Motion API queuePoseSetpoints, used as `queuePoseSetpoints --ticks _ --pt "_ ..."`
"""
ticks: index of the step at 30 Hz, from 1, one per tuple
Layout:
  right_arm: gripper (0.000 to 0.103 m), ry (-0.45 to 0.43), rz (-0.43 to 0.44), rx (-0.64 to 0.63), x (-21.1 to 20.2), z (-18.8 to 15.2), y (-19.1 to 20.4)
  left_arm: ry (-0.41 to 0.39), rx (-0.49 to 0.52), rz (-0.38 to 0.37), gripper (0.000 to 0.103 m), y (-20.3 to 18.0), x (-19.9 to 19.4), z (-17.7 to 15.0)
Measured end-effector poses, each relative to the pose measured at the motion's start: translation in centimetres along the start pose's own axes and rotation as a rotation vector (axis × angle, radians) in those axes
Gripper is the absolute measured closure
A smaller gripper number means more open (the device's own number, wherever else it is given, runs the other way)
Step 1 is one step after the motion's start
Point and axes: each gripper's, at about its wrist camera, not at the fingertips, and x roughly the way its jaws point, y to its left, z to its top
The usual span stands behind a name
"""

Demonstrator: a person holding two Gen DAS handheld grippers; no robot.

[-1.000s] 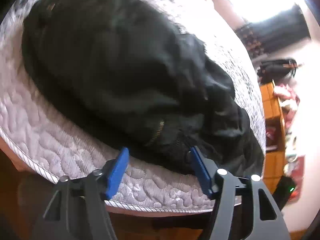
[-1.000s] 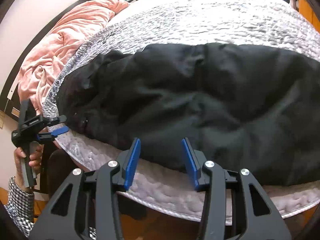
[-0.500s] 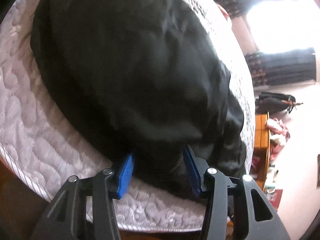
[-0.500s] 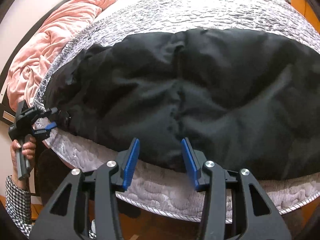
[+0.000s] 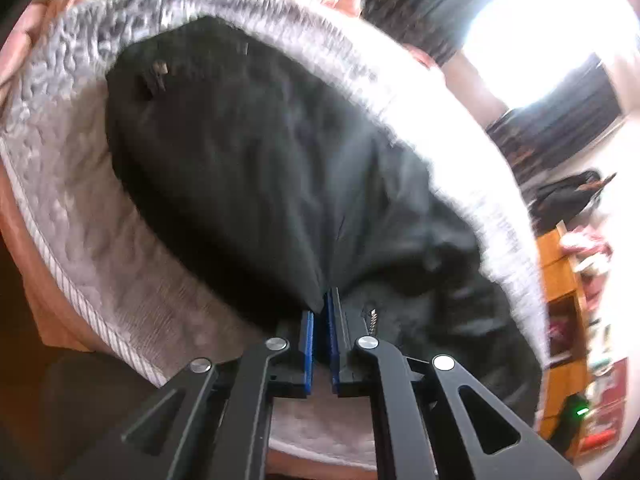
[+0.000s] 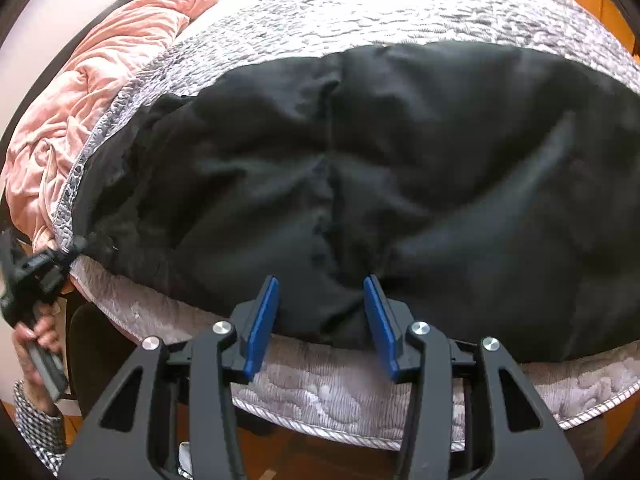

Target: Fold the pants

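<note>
Grey quilted bed point(image 6: 360, 12) carries the black pants point(image 6: 400, 168) spread across it; left claw point(image 5: 322, 312) pinches their edge, right claw point(image 6: 320, 300) stands wide at the near hem.

Both wrist views sit close at the bed's edge, sharing the pants point(image 5: 280, 168).

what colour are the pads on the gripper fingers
Blue pads on black fingers, clearest in the right wrist view.

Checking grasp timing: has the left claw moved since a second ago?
Yes. The left claw went forward from the mattress edge and shut on the pants.
</note>
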Motion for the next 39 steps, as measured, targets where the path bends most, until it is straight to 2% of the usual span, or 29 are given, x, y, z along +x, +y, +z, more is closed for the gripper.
queuePoseSetpoints --ticks 1,4,6,7,10,11,12,13,15,18,21,22,23,25,29,33,35,39 --pt "0.058 0.001 -0.002 0.002 0.1 0.1 0.0 0.036 -0.006 0.023 0.097 0.5 1.4 0.0" --pt "0.058 -0.002 -0.001 -0.003 -0.2 0.1 -0.1 0.056 0.014 0.035 0.093 0.3 2.3 0.5" --pt "0.058 -0.01 -0.008 -0.003 -0.6 0.1 -0.2 0.047 0.025 0.069 0.082 -0.5 1.3 0.6" --pt "0.058 -0.022 -0.012 -0.005 -1.1 0.1 -0.3 0.025 0.037 0.084 0.072 -1.0 0.3 0.7" --pt "0.058 -0.062 -0.03 -0.027 -2.3 0.6 0.1 -0.09 0.132 0.137 0.066 -3.9 -2.5 0.0" --pt "0.058 -0.072 -0.039 -0.037 -2.6 0.9 0.3 -0.116 0.173 0.137 0.065 -5.2 -3.1 -0.4" --pt "0.058 -0.076 -0.045 -0.044 -2.7 1.1 0.6 -0.128 0.226 0.11 0.06 -7.1 -3.3 -0.8" --pt "0.058 -0.081 -0.051 -0.056 -2.8 1.4 0.9 -0.114 0.282 0.069 0.052 -8.9 -3.0 -1.2" --pt "0.058 -0.086 -0.061 -0.079 -2.6 2.0 1.5 -0.065 0.377 0.012 0.046 -12.0 -1.6 -2.1" --pt "0.058 -0.071 -0.09 -0.104 -1.6 2.9 2.2 0.041 0.507 -0.036 0.044 -16.7 2.6 -3.6" --pt "0.058 -0.051 -0.111 -0.105 -0.2 4.0 1.8 0.135 0.532 -0.06 0.043 -18.5 5.6 -4.5" --pt "0.058 -0.038 -0.131 -0.096 0.6 4.4 1.4 0.148 0.54 -0.057 0.039 -18.7 6.2 -4.8" --pt "0.058 -0.019 -0.155 -0.085 1.4 4.9 1.0 0.174 0.56 -0.016 0.038 -18.9 7.8 -5.0" --pt "0.058 0.0 -0.143 -0.061 3.0 5.9 -0.2 0.194 0.57 0.026 0.038 -18.7 9.6 -5.0" --pt "0.059 -0.016 -0.117 -0.078 2.3 6.7 -0.6 0.193 0.573 0.051 0.038 -19.4 9.6 -4.8" --pt "0.047 -0.127 -0.072 -0.011 -3.3 5.4 -4.1 0.163 0.579 0.047 0.039 -20.7 8.2 -5.4" --pt "0.047 -0.166 -0.113 0.055 -6.3 4.0 -7.3 0.155 0.624 0.019 0.039 -22.1 7.4 -6.8" --pt "0.045 -0.221 -0.161 0.289 -12.1 -1.0 -16.3 0.191 0.719 -0.06 0.038 -26.1 7.1 -9.9"
